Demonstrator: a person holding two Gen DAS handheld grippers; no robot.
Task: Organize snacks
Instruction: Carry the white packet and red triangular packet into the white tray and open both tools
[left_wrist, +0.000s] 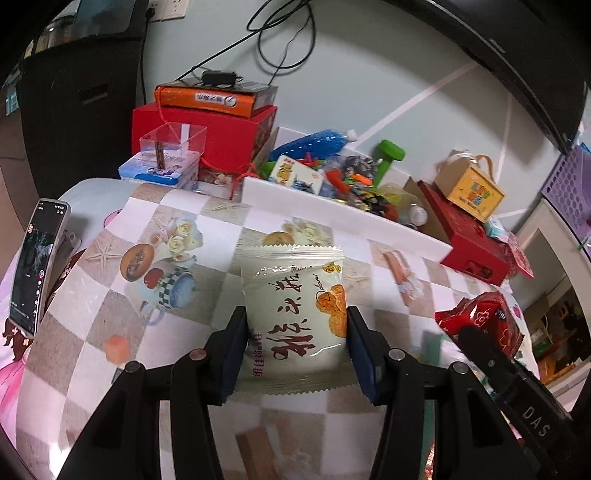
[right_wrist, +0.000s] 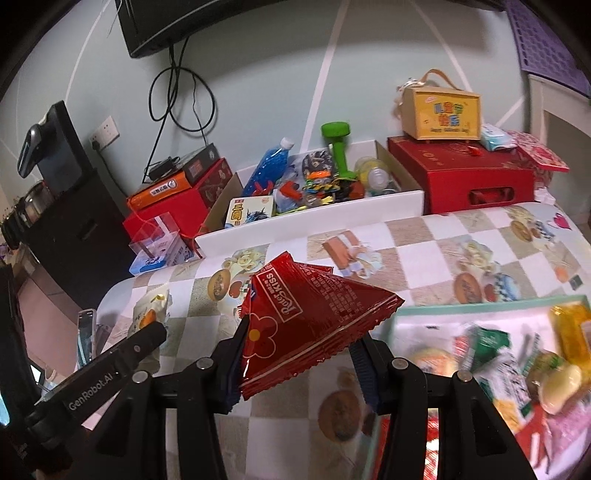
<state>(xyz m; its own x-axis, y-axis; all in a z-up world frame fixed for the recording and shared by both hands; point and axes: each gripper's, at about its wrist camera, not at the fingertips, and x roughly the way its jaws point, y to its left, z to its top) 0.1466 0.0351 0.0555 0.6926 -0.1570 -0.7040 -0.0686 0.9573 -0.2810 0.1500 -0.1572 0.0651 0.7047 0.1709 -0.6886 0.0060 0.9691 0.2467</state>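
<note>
While the left gripper (left_wrist: 295, 354) pinches the pale snack packet (left_wrist: 293, 310) by its sides at six o'clock, the right gripper (right_wrist: 299, 365) clamps the red packet (right_wrist: 310, 325); either slick wrapper could slip free above the tablecloth (left_wrist: 110, 295).

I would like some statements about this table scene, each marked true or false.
1. The left gripper holds a white snack packet. True.
2. The right gripper is empty. False: its fingers are shut on a red packet.
3. A green dumbbell lies in the white box. True.
4. The phone lies flat in the middle of the table. False: it stands propped at the table's edge.
5. The yellow box sits on a red box. True.
</note>
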